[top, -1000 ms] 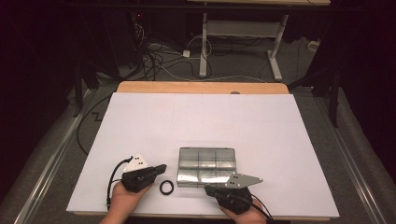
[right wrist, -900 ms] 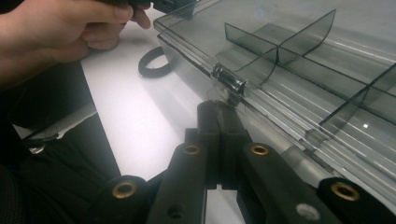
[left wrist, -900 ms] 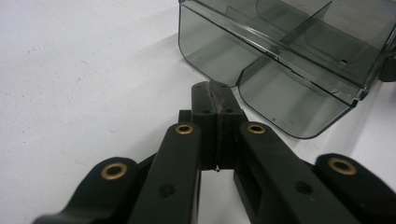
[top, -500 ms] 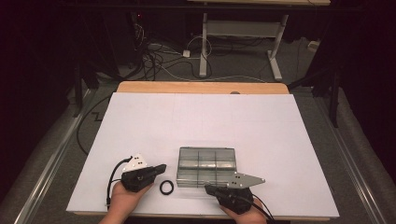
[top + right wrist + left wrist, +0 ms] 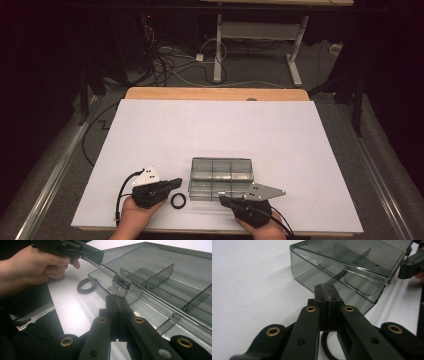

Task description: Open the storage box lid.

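Observation:
A smoky clear plastic compartment box (image 5: 220, 176) lies near the table's front edge, its lid down over the dividers (image 5: 352, 267). My left gripper (image 5: 177, 183) is shut and empty, pointing right at the box's left end (image 5: 327, 287). A black ring (image 5: 178, 201) lies flat on the table just under its jaws (image 5: 325, 350). My right gripper (image 5: 223, 199) is shut too. Its tips (image 5: 116, 298) sit right below the box's front latch (image 5: 120, 286); I cannot tell if they touch it. The ring (image 5: 85, 286) and the left gripper (image 5: 75, 248) appear beyond.
A white sheet (image 5: 215, 130) covers the table, with a bare wooden strip (image 5: 215, 93) along its far edge. Cables and desk legs (image 5: 218, 50) stand on the floor behind. Both of the person's hands (image 5: 132, 220) rest at the front edge.

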Demonstrator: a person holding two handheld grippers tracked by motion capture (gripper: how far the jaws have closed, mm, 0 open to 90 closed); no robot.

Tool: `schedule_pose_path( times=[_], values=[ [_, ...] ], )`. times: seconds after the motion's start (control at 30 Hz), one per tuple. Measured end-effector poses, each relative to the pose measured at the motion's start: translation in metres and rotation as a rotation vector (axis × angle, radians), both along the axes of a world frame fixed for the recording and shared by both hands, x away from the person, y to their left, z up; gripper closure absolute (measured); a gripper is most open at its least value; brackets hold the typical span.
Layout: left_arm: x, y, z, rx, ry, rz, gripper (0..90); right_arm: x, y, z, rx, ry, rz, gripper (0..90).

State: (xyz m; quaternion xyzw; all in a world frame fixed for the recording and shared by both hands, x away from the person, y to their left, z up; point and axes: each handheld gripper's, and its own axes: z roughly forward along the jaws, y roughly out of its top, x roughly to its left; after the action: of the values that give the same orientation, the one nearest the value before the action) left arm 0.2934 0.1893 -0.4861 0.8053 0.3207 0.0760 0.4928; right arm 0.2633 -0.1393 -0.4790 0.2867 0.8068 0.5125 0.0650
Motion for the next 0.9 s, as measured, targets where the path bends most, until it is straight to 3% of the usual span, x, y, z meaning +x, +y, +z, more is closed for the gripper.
schedule_pose_path(
  times=[0.43, 0.9],
  values=[
    [-0.008, -0.011, 0.007, -0.02, -0.029, -0.043, 87.8, 0.001, 0.001, 0.006, 0.015, -0.022, 0.002, 90.0],
    [-0.008, -0.021, 0.01, -0.07, -0.023, -0.077, 87.8, 0.003, 0.003, 0.013, 0.03, -0.045, 0.005, 90.0]
  ],
)
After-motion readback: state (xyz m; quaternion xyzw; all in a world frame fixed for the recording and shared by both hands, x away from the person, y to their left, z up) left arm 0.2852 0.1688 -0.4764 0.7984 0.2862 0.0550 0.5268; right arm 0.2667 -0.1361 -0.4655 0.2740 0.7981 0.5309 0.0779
